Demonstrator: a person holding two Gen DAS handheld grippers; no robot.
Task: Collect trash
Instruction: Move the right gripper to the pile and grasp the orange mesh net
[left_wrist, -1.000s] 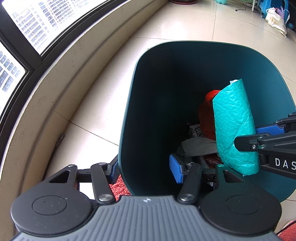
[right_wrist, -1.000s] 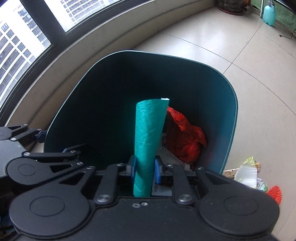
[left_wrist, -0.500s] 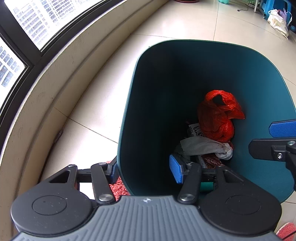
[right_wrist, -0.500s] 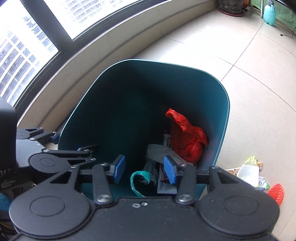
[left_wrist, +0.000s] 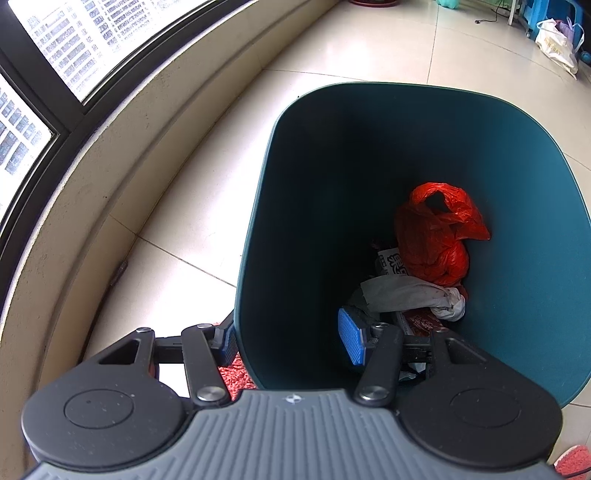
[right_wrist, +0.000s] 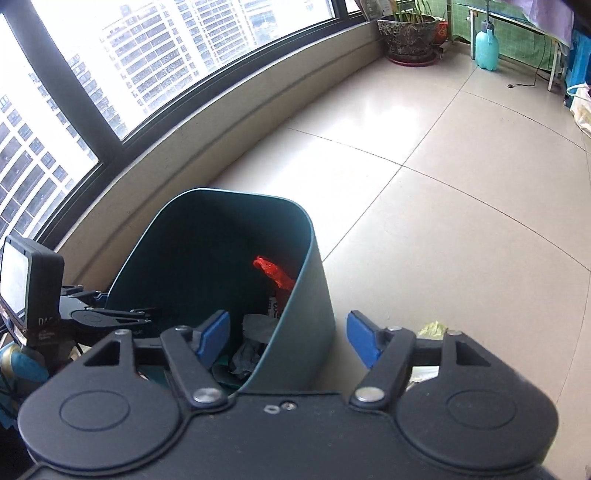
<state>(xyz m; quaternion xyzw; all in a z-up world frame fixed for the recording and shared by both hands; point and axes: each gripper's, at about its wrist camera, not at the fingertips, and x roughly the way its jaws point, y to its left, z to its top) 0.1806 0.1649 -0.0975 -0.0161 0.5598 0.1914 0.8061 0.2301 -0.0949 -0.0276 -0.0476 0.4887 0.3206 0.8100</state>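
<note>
Item: dark teal trash bin (left_wrist: 424, 155), standing on a pale tiled floor (right_wrist: 424, 192) near a curved window sill (left_wrist: 122, 155)

Contents, at the bottom toward the right wall: crumpled red plastic bag (left_wrist: 436, 232); grey-white wad of paper or cloth (left_wrist: 406, 293) just in front of it; printed packaging (left_wrist: 391, 260) partly under the bag; a teal scrap (right_wrist: 221, 371) low at the near wall, seen only from the right wrist view

Left gripper (left_wrist: 288, 339): its two fingers straddle the near wall of the bin, one pad outside, one inside; whether they press the wall cannot be told from these views

Right gripper (right_wrist: 286, 336): jaws opening, nothing between the pads; the bin's right edge merely shows through the gap

Outside the bin: yellowish and white litter (right_wrist: 432, 330) on the floor behind the right gripper's right finger; a red bristly item (left_wrist: 574, 458) at the floor's near right; a second red patch (left_wrist: 236, 376) under the left gripper

Progress, as judged: several pieces binned; floor litter not yet collected, likely next
</note>
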